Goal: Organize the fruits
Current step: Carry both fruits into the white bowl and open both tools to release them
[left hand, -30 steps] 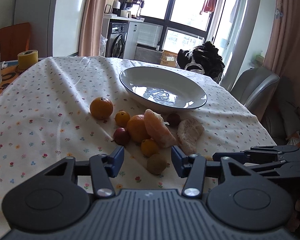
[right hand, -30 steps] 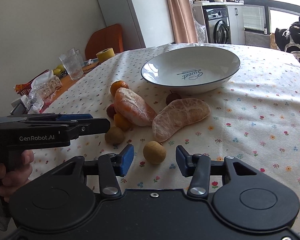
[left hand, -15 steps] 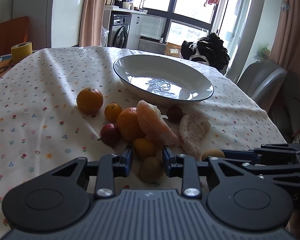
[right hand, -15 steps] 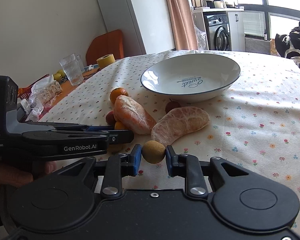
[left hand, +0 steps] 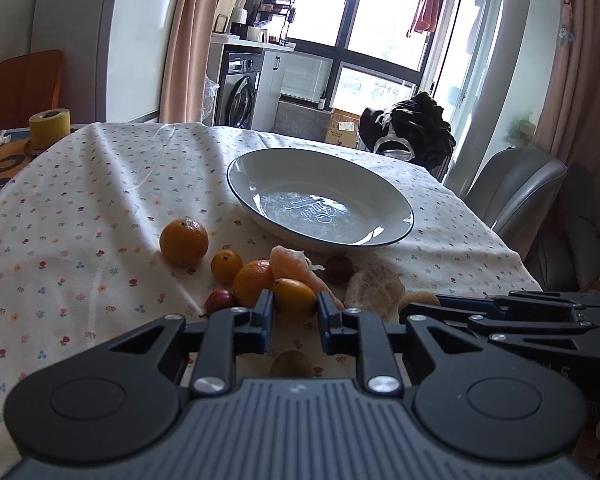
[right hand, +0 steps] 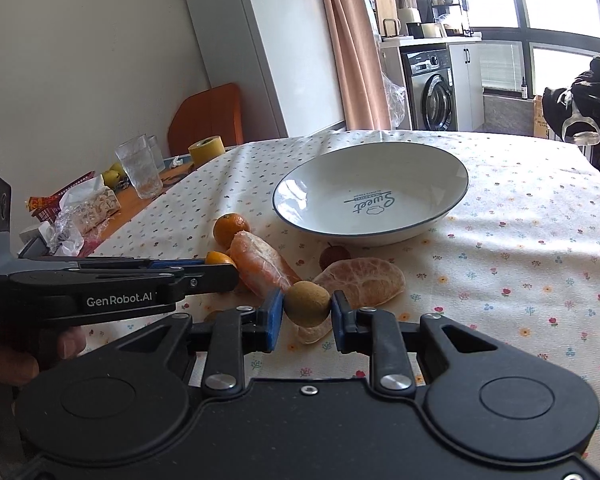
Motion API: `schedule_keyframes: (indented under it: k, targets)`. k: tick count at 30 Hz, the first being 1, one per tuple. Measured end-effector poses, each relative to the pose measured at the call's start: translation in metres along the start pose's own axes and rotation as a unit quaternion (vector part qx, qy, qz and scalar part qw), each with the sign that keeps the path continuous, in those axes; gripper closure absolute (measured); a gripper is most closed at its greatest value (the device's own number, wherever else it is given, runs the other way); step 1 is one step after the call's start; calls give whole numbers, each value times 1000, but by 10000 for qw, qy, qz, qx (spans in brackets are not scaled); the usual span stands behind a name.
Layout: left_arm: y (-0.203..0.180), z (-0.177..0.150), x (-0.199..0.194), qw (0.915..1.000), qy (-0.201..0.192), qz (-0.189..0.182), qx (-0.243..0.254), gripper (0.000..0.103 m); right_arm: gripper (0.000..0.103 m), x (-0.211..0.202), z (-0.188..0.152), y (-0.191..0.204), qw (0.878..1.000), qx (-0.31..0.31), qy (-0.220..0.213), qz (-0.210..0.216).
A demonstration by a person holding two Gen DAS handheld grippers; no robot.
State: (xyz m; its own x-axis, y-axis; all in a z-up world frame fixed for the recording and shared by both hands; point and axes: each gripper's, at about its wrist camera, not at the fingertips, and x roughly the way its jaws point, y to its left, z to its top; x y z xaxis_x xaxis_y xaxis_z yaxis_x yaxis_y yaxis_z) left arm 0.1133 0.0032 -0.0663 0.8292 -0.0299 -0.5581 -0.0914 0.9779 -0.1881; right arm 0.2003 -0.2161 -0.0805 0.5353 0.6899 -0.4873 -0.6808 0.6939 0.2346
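Fruit is already in both grippers, so carry each piece to the white dish (right hand: 440, 222) at the far side of the bench (right hand: 520, 280) and let go only once it is low over the dish's floor, since round fruit will likely roll if dropped from height. Your left gripper (left hand: 295, 307) is closed on a small orange kumquat (left hand: 294, 295), its blue pads (left hand: 265, 312) pressed to either side; your right gripper (right hand: 307, 312) is closed on a brownish round fruit (right hand: 307, 303), held the same way. Both fruits look lifted just clear of the cloth (judging by the gap beneath them). Keep the squeeze light, as the skins are likely soft. The two grippers sit side by side at the near edge, pointing towards the dish, the left one crossing low in front of the right camera. Move one at a time so they do not collide, and pass above the peeled segments (right hand: 360, 282) and the mandarin (left hand: 184, 242) lying between you and the dish.
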Motion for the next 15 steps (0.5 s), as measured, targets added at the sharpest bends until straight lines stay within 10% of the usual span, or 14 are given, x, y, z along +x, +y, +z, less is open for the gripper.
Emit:
schedule_keyframes:
  k: [15]
  targets:
    - [-6, 27, 6, 9997, -211, 17, 105, 82, 79, 7, 30, -13, 9995, -41, -314, -40]
